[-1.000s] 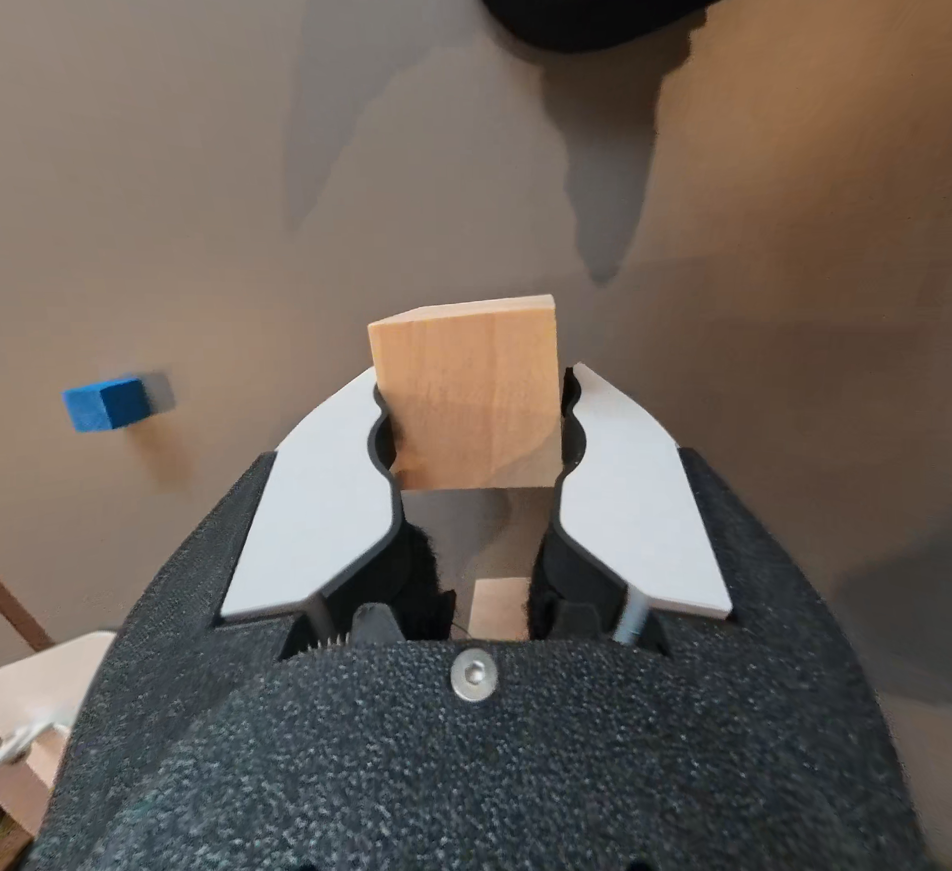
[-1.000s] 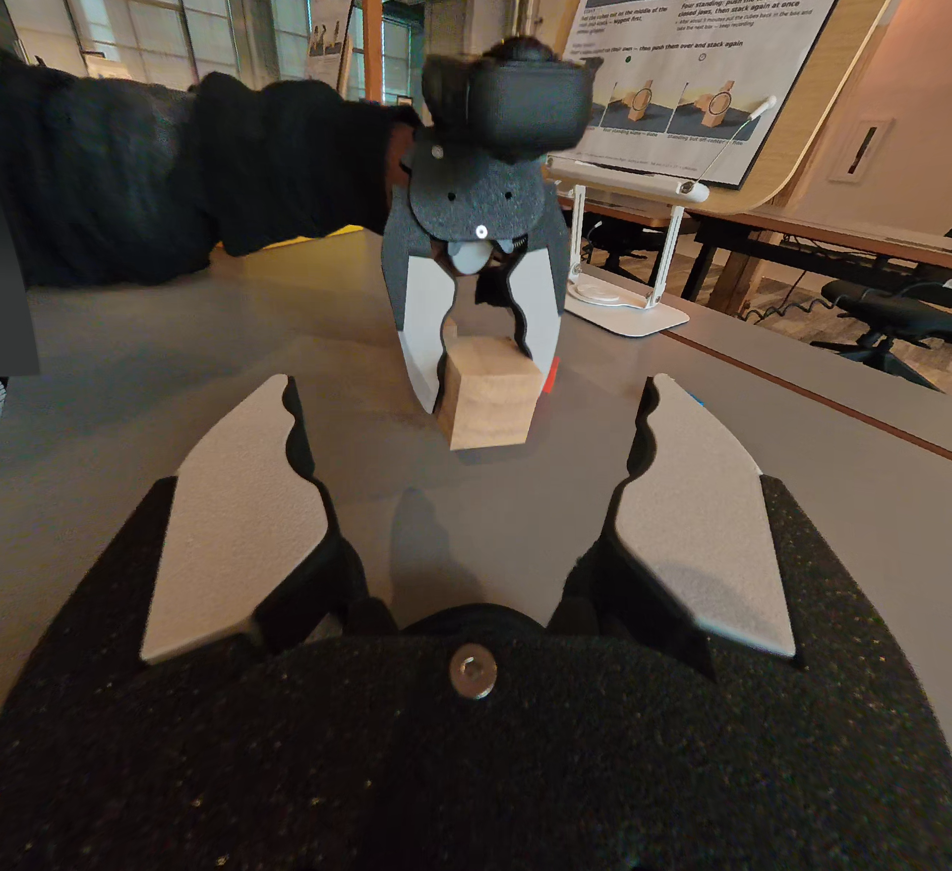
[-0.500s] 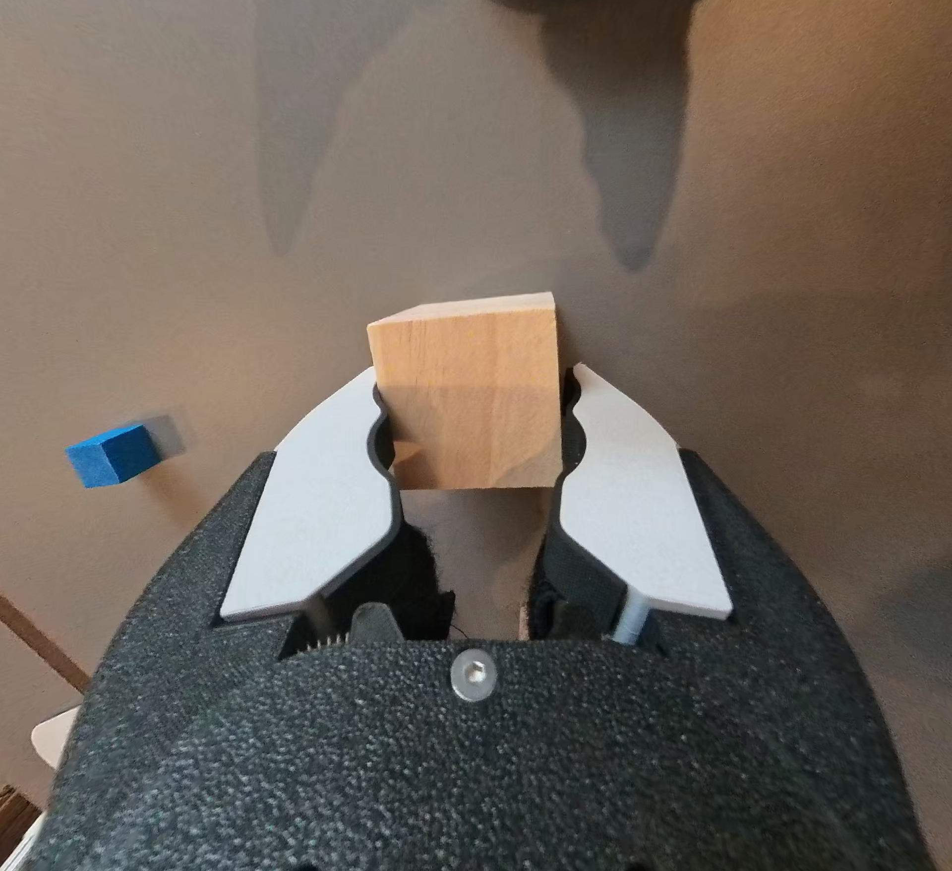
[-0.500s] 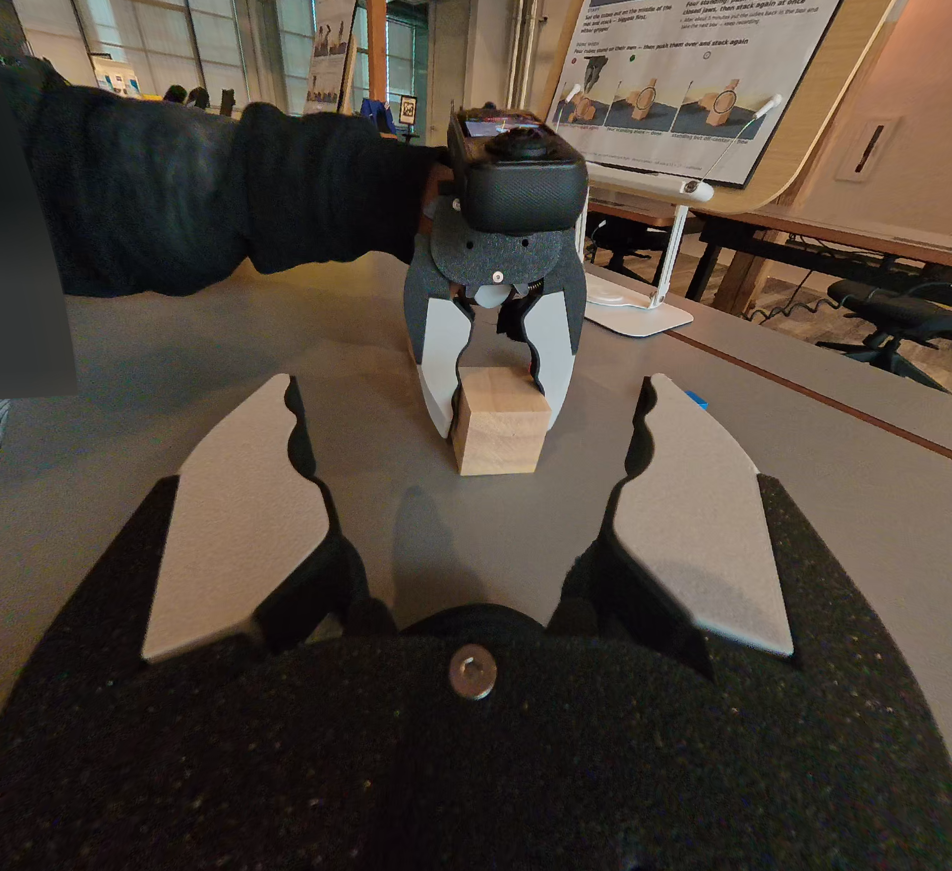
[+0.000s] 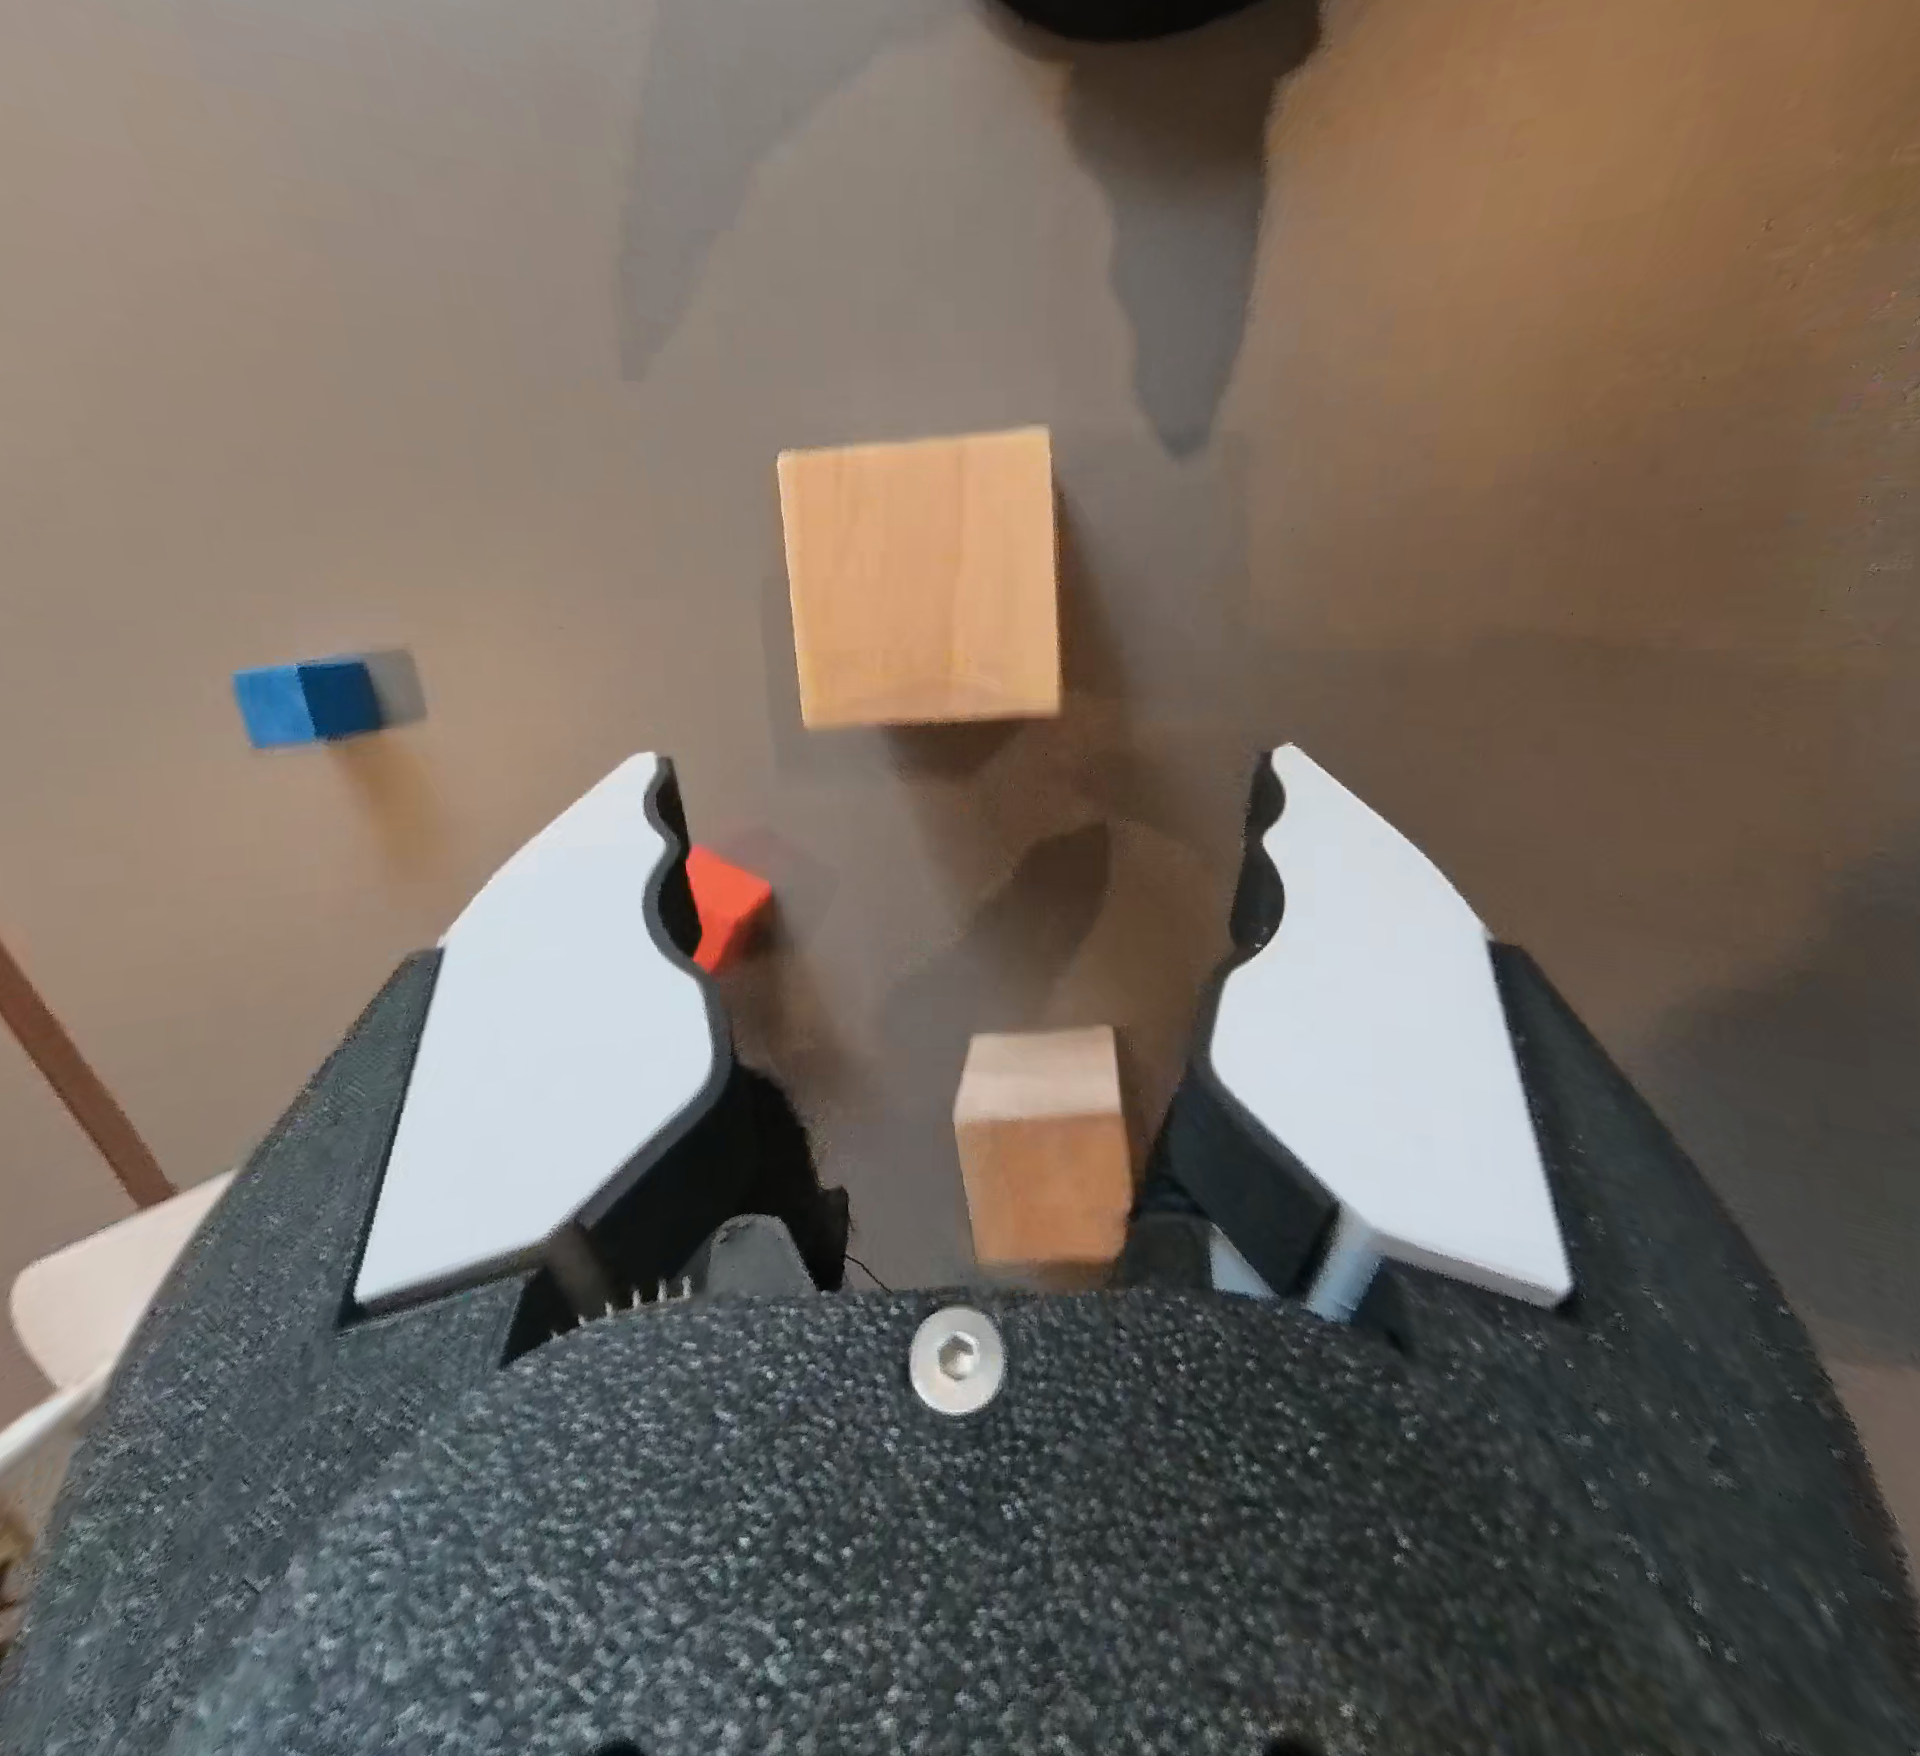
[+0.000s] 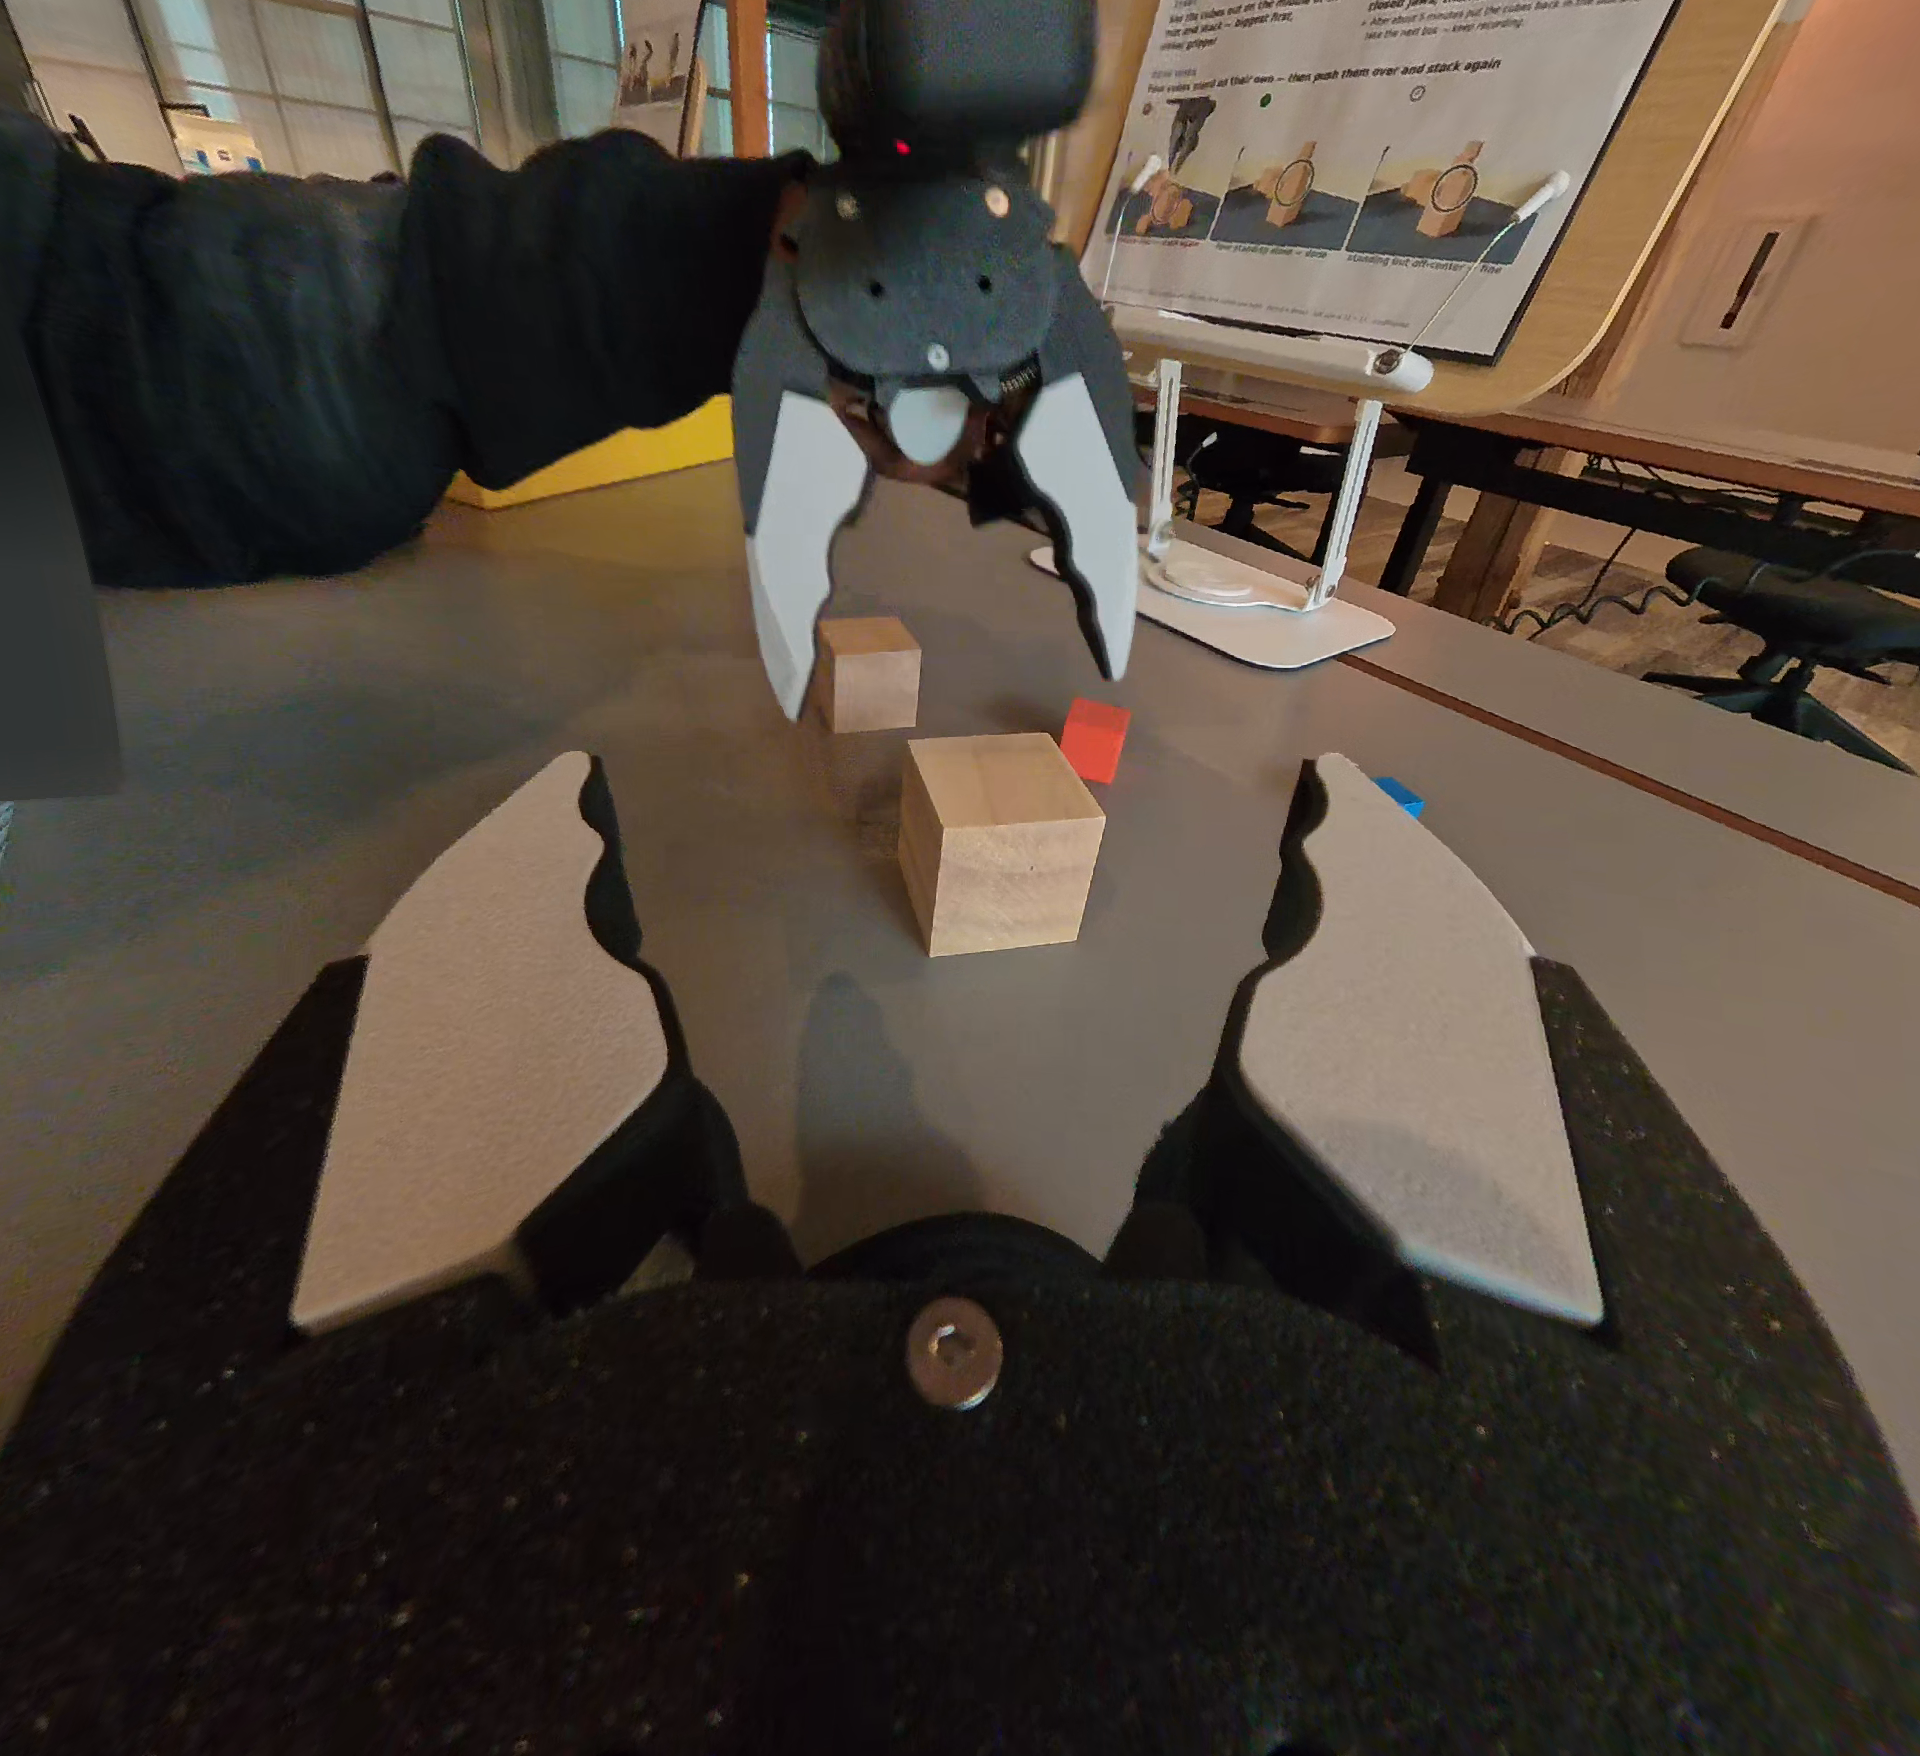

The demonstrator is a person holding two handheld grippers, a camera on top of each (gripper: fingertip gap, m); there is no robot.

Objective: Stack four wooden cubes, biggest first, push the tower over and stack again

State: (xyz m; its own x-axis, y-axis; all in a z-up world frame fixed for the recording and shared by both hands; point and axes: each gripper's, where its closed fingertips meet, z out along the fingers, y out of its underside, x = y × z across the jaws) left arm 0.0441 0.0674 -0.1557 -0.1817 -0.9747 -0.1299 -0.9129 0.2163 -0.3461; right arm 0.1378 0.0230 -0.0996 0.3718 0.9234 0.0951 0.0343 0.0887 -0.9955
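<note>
Right wrist view: left tool (image 6: 940,678) hovering wide, empty, above big wooden cube (image 6: 995,842) sitting on surface (image 6: 312,750); right tool (image 6: 951,1031) gaping, idle. Risk: descending fingers clipping medium cube (image 6: 868,672), knocking it away.

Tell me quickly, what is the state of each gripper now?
Left gripper: open, holding nothing, raised above the table.
Right gripper: open, holding nothing, low behind the big wooden cube.

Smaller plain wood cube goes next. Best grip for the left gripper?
Take the smaller wood cube from above, across two opposite side faces. It sits flat and alone, clear of the big cube and red cube. Left gripper hangs above it, jaws open.
</note>
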